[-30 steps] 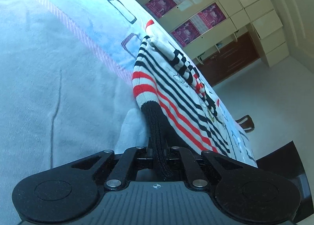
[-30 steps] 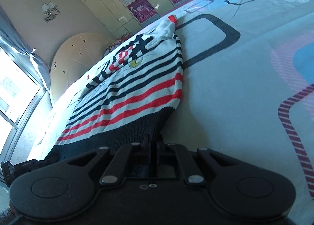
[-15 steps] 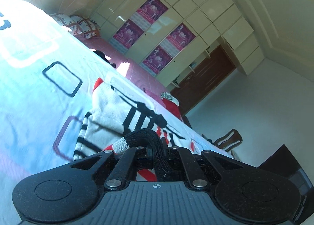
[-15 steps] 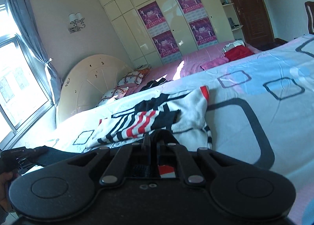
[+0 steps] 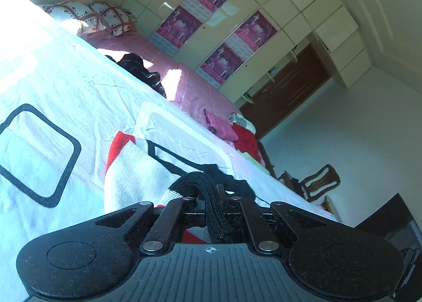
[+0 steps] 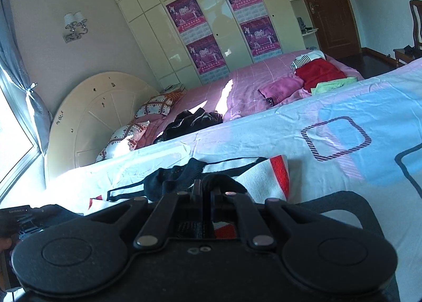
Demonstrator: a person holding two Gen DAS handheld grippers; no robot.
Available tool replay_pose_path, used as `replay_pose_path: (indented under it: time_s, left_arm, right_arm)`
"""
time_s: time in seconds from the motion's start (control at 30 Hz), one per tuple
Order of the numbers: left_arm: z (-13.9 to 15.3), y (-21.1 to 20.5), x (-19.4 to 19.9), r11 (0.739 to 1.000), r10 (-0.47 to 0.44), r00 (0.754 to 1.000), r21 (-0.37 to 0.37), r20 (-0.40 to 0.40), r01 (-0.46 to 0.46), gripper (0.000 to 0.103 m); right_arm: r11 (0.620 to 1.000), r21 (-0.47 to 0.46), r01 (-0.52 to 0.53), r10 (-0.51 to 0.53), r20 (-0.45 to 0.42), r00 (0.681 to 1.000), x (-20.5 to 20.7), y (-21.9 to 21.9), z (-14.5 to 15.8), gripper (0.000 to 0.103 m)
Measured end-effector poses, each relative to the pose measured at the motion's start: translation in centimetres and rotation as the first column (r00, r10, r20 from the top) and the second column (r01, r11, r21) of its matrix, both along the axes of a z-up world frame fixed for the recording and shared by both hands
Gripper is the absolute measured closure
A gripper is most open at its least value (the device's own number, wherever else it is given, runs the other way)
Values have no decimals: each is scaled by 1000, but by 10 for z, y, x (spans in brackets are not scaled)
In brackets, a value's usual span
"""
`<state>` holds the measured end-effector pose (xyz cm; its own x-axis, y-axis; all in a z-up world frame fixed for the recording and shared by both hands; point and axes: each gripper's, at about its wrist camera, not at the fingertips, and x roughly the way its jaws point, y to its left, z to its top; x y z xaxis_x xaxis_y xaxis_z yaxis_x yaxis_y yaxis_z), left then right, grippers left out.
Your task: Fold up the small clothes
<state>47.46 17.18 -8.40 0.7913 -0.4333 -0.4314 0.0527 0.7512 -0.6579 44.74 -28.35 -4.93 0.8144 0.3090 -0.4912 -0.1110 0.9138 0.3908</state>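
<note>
A small knitted sweater [image 5: 132, 170], white with red and black stripes and a black ribbed hem, lies on the patterned sheet [image 5: 66, 86]. My left gripper [image 5: 213, 196] is shut on the black hem [image 5: 195, 183], carried over the sweater's white upper part. In the right wrist view my right gripper [image 6: 204, 191] is shut on the other hem corner [image 6: 221, 179], over the sweater [image 6: 261, 178] with its red collar edge. The striped lower part is mostly hidden under the grippers.
Beyond the sheet [image 6: 343, 107] lies a pink bed with a dark garment [image 6: 192, 122], a red and a pink folded pile [image 6: 316, 72], pillows [image 6: 155, 107] and a round headboard [image 6: 92, 117]. Wardrobes with posters stand behind. A wooden chair [image 5: 321, 180] stands at the right.
Both grippers have lifted the hem and carried it forward over the sweater toward the collar. The striped body, spread flat a second ago, is now folded under and mostly out of sight.
</note>
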Motion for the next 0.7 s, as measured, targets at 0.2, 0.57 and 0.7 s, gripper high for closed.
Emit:
replay_pose_path:
  time_s: [0.2, 0.57, 0.7]
  left_arm:
    - [-26, 1, 56, 1000, -20, 997, -10, -76, 20, 99]
    - [-35, -16, 113, 995, -61, 988, 70, -139, 71, 99]
    - [-43, -15, 131, 997, -39, 982, 51, -185, 50, 99]
  right_arm:
    - [999, 26, 26, -24, -73, 997, 56, -2, -34, 97]
    - [996, 59, 72, -64, -132, 989, 112, -6, -61, 97]
    - [988, 106, 112, -89, -205, 975, 129, -13, -74, 96]
